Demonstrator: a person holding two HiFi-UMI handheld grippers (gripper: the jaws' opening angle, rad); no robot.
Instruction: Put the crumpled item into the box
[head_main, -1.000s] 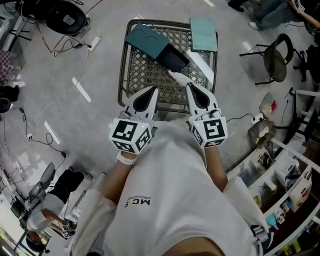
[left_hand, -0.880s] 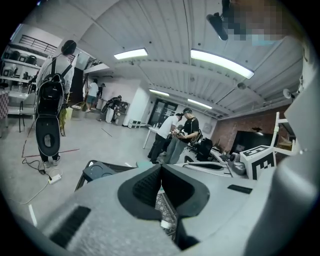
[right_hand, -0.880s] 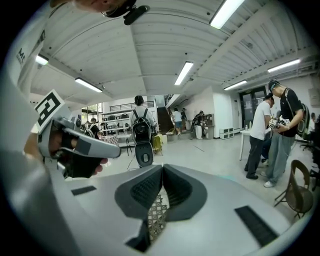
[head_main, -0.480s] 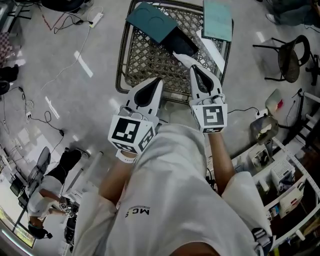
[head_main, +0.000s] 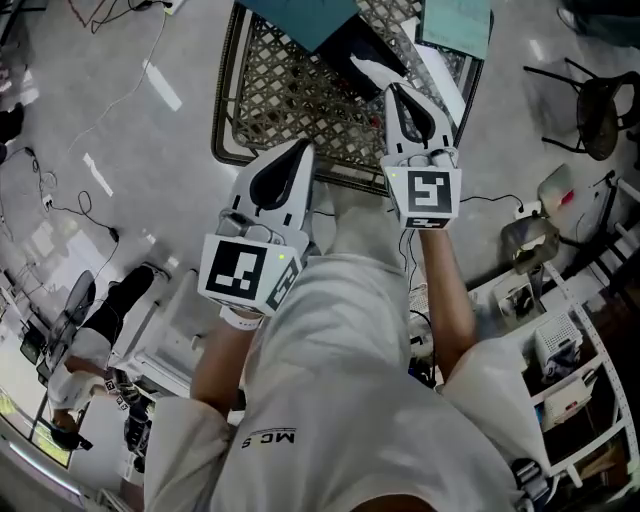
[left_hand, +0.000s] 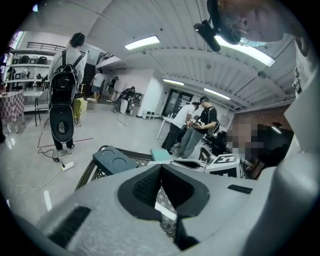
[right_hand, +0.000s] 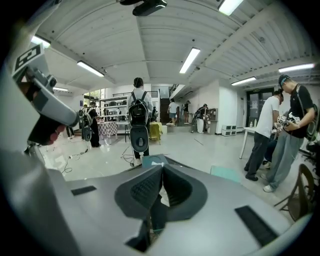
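Mesh table (head_main: 285, 100) up top carries the box (head_main: 345, 45), the crumpled item (head_main: 372, 70) just beside it, just beyond our right gripper (head_main: 393, 92). Its fingers and those of our left gripper (head_main: 302, 150) are pressed together.

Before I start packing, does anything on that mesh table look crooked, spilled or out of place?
The dark teal lid lies askew at the mesh table's far corner, seemingly poking over the rim. Nothing looks spilled or broken.
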